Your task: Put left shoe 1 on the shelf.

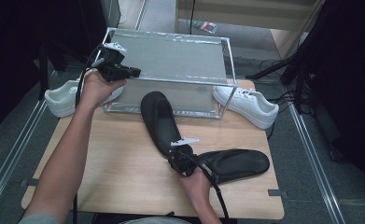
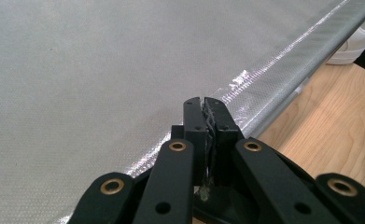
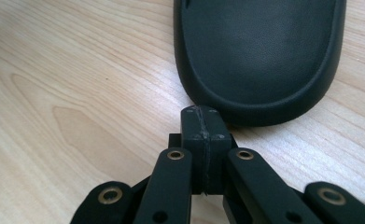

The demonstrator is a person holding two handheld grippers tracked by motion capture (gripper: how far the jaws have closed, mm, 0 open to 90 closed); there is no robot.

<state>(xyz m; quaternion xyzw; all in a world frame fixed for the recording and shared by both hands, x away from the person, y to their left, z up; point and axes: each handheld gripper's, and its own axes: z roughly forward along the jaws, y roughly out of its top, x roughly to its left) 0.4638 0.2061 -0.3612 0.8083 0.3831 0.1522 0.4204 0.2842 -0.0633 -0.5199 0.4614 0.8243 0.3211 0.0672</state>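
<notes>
1. Your left gripper (image 1: 136, 72) sits at the top left front corner of the box (image 1: 227, 60). In the left gripper view its jaws are clenched (image 2: 203, 100), and a thin sliver shows between them, which I take to be the edge of the clear flap (image 2: 101, 70).
2. Your right gripper (image 1: 173, 156) is low over the table (image 1: 119, 172) with its jaws pressed together and nothing between them (image 3: 203, 109). Its tips are at the rounded end of a black slipper (image 3: 259, 56). Whether they touch the rim, I cannot tell.
3. That slipper seems to be the one (image 1: 157, 119) that points toward the box front. The other (image 1: 238, 163) lies across the table, just to the right of your hand.
4. Expect the slipper to be light, with a soft, bendy moulded body. The matte surface should grip fairly well, and nothing about it looks fragile.
5. Take it by the raised rim at the end nearest you, one jaw inside and one outside. Pinched at the very end it will likely droop, so bite well down on the wall.
6. The flap looks thin, floppy and slick, so keep a firm pinch on its edge.
7. Count:
   - two black slippers
   - two white sneakers, one left (image 1: 61, 100) and one right (image 1: 250, 105) of the box
   - one box
   - two grippers
</notes>
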